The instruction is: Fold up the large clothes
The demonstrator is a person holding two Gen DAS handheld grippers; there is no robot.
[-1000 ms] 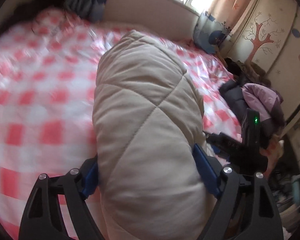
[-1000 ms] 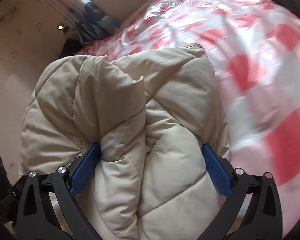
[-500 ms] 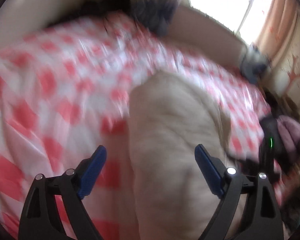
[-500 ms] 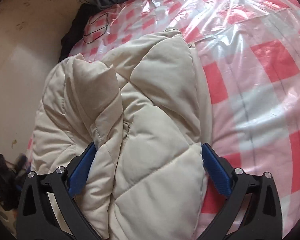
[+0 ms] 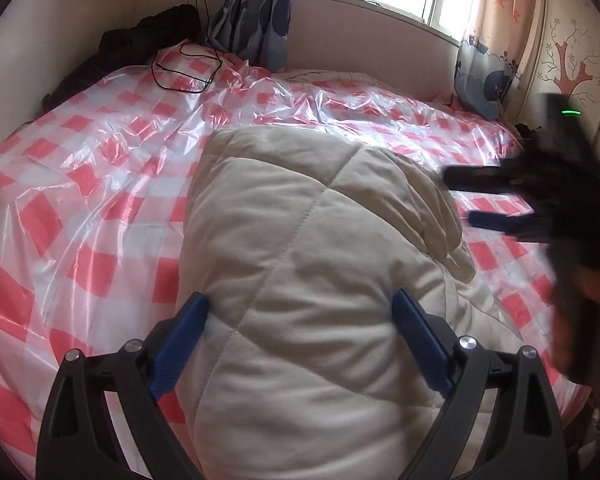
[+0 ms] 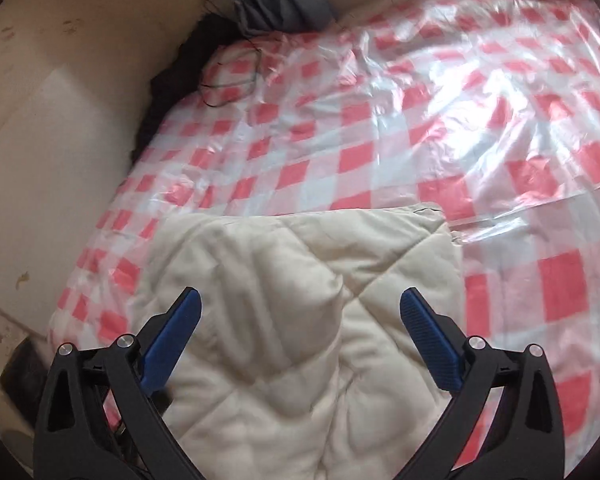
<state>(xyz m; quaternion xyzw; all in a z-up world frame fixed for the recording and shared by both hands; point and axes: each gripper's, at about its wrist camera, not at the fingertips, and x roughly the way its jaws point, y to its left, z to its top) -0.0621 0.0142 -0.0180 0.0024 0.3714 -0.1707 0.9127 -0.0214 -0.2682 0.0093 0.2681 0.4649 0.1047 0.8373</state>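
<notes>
The left gripper (image 5: 302,312) has two angular black plastic arms with triangular cut-outs, each carrying two round silver screw heads and ending in a flat blue textured finger pad (image 5: 180,342). The right gripper (image 6: 300,316) is built the same way in its own view: black skeletal arms, silver screws, ribbed blue pads (image 6: 430,342). From the left camera it shows as a blurred black body with a small green light.

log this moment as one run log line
stage: folding | cream padded coat folded on checked bed cover | left gripper open, straddling coat | right gripper open above coat
</notes>
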